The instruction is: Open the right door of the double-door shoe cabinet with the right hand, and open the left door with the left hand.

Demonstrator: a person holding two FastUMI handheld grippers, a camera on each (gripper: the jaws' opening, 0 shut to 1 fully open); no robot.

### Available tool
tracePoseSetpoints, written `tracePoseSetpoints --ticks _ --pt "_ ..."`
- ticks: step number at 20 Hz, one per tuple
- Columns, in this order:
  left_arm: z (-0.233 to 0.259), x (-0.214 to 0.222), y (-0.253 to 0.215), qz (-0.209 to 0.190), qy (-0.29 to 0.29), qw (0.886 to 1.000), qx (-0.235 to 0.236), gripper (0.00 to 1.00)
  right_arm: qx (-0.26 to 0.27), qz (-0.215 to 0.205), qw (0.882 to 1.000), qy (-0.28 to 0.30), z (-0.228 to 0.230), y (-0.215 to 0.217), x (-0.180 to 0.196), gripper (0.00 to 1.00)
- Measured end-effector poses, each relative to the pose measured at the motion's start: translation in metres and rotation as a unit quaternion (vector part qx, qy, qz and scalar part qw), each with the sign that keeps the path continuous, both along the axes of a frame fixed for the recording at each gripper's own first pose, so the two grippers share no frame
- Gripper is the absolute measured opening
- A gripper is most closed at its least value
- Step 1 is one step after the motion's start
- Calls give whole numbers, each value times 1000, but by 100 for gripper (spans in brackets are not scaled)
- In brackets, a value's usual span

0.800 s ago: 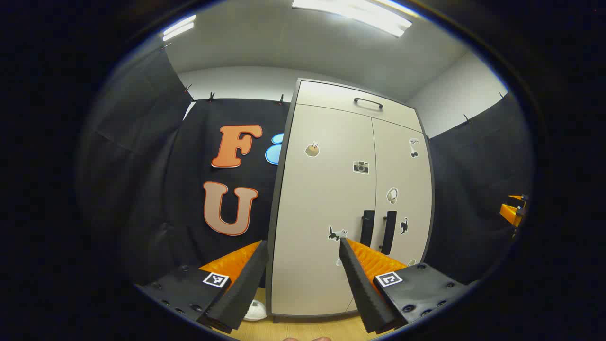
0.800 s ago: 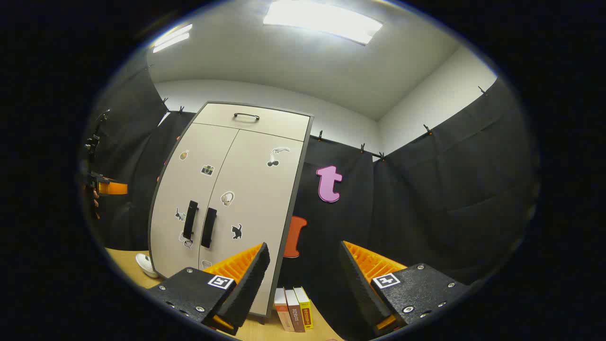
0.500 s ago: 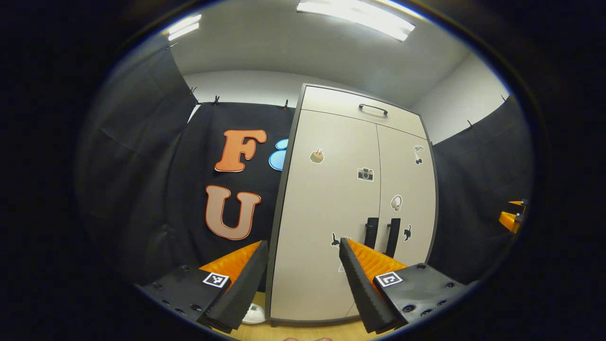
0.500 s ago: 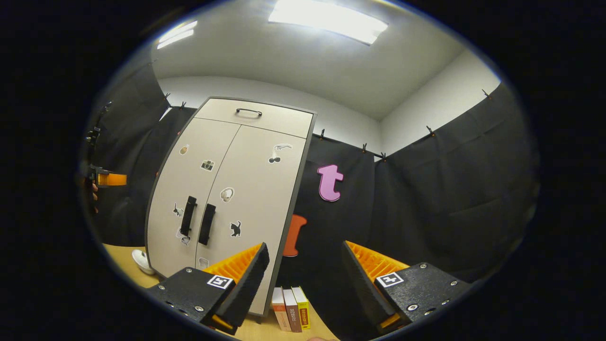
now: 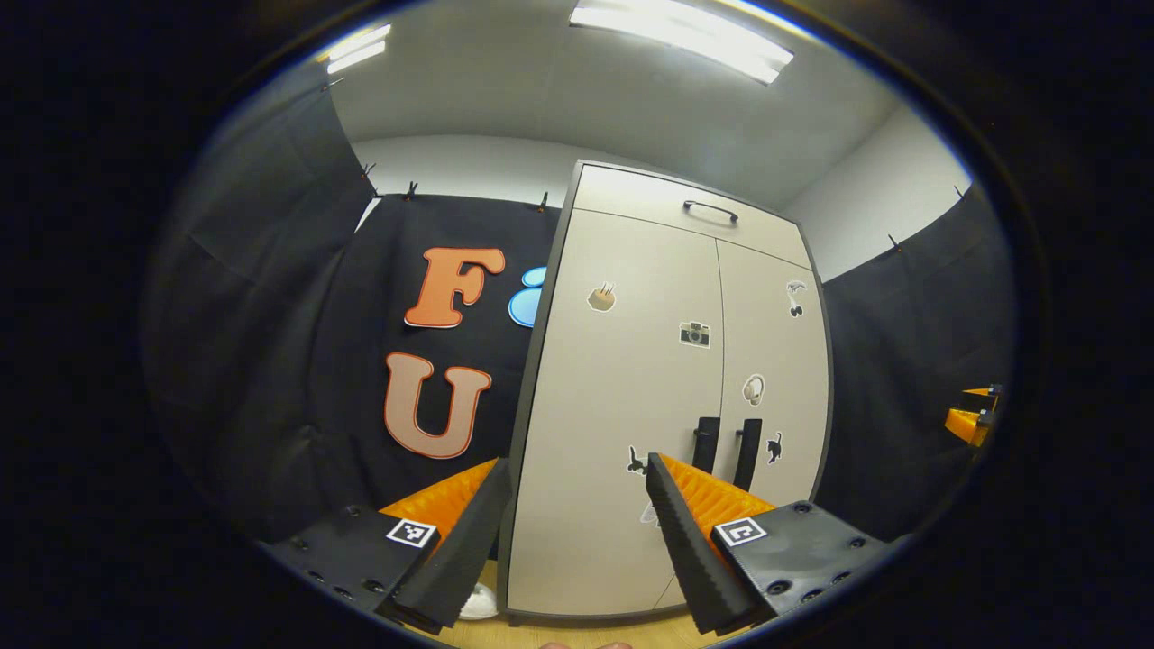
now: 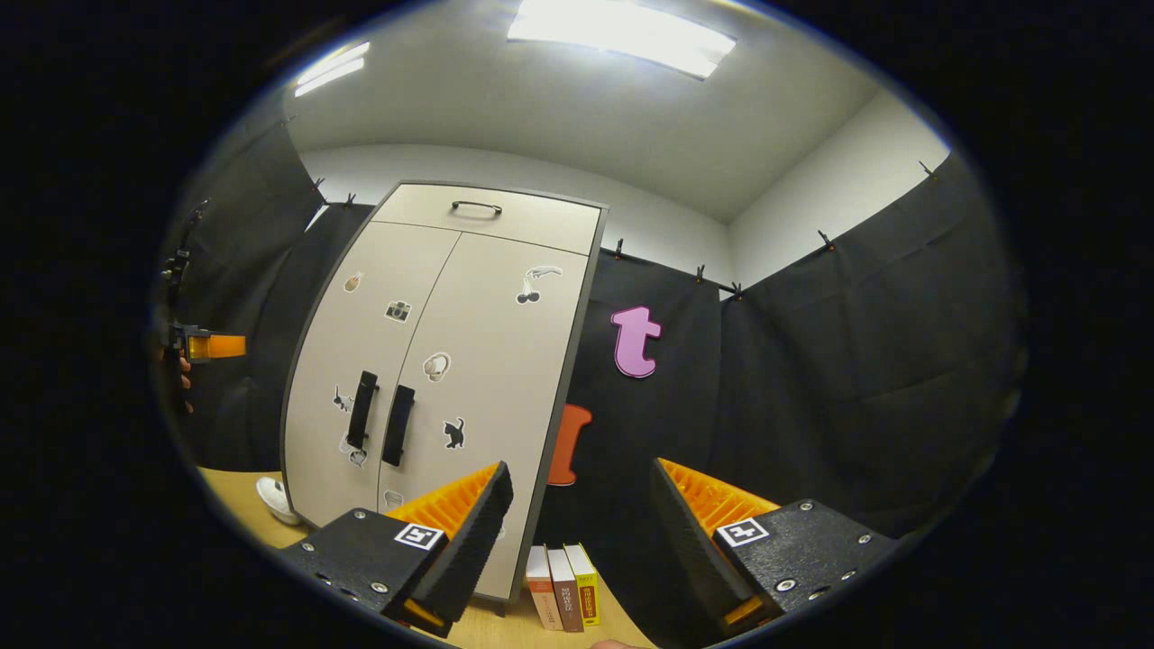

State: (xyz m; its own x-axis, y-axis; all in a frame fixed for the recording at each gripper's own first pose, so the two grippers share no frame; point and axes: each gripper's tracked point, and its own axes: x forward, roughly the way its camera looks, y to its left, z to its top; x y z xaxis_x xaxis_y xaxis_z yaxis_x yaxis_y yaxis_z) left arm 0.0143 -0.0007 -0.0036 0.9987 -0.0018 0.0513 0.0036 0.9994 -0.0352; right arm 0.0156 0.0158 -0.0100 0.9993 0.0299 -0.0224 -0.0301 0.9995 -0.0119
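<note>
A tall beige shoe cabinet [image 5: 622,379] [image 6: 469,361] stands ahead with both doors shut. Two black vertical handles meet at the centre seam: the left door handle [image 5: 705,443] [image 6: 362,408] and the right door handle [image 5: 747,452] [image 6: 398,424]. A drawer with a black handle [image 5: 709,209] tops the cabinet. My left gripper [image 5: 577,541] is open, some way in front of the left door. My right gripper [image 6: 577,541] is open, pointed past the cabinet's right edge. Far off, the right gripper [image 5: 972,416] shows at the left gripper view's right edge, and the left gripper [image 6: 206,346] at the right gripper view's left edge.
Three books [image 6: 563,598] stand on the wooden floor by the cabinet's right side. A white shoe [image 5: 478,602] [image 6: 275,500] lies at its left foot. Black cloth walls close in on both sides.
Both views have shifted slightly; the cabinet sits a little lower in the left gripper view and a little higher in the right gripper view. Doors remain shut, grippers open.
</note>
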Motion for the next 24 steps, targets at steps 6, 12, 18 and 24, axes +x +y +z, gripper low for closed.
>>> tracePoseSetpoints --ticks 6,12,18,24 --pt "-16 4 4 -6 18 1000 0 96 -14 4 1000 2 -4 11 -3 94" --pt "-29 5 10 -11 33 999 5 96 -9 12 1000 13 -11 26 3 94" --pt "-32 2 28 6 38 999 19 96 3 24 1000 15 -16 46 13 94" --pt "-41 1 45 22 51 998 21 96 24 56 998 35 -39 81 34 94"
